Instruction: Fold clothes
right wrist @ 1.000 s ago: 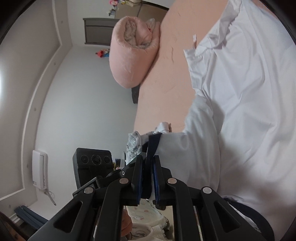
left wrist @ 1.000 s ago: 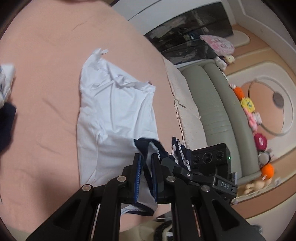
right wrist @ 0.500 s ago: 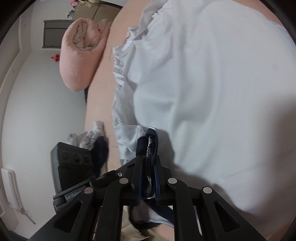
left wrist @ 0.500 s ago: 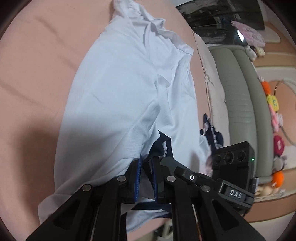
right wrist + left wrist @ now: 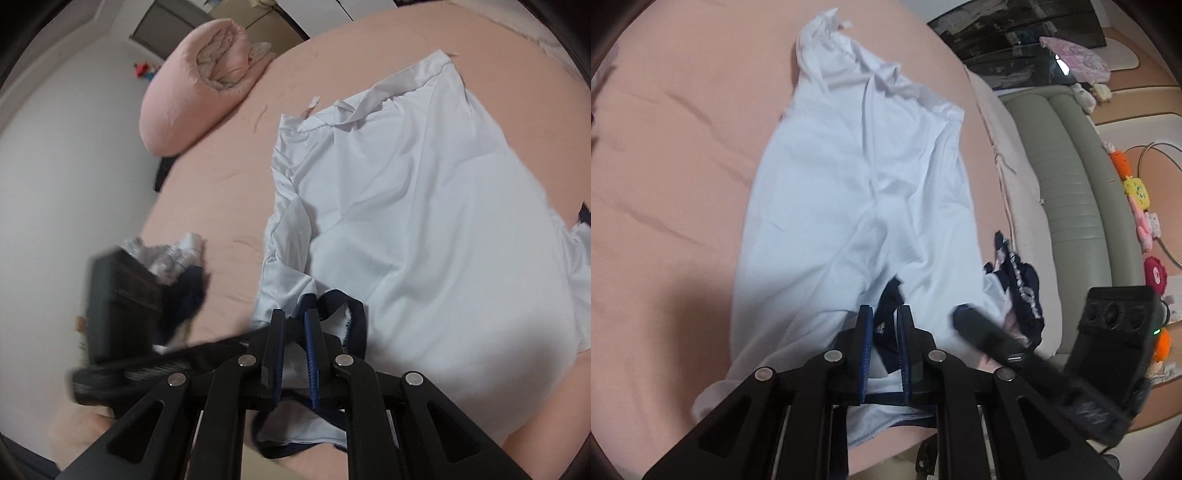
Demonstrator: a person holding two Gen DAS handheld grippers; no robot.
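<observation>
The left gripper [image 5: 884, 317] pinches the navy-trimmed edge of a white garment [image 5: 857, 192] between its blue pads, the fold of dark cloth standing up in the narrow gap; how much fabric sits deeper in the jaws is hidden by the black linkage. The right gripper [image 5: 294, 321] is likewise clamped on the same garment [image 5: 424, 229], its pads biting white cloth just beside a loop of navy trim, and the hem below it drops out of sight behind the arms.

The garment lies spread and rumpled on a pink bedsheet [image 5: 676, 155], its far end bunched, its near edge lifted at both pinch points. From the left wrist, the right gripper's body appears only as a blurred black bar and camera block low at right, partly covering a small navy item with white lace [image 5: 1019, 280] at the bed's edge. Only this view shows a grey-green padded headboard [image 5: 1067, 192] and a row of plush toys [image 5: 1137, 206].

Only the right wrist view shows a rolled pink quilt [image 5: 199, 85] at the sheet's far end and a crumpled patterned cloth [image 5: 173, 254], half masked by the motion-blurred left gripper. Its pattern is too smeared to read.
</observation>
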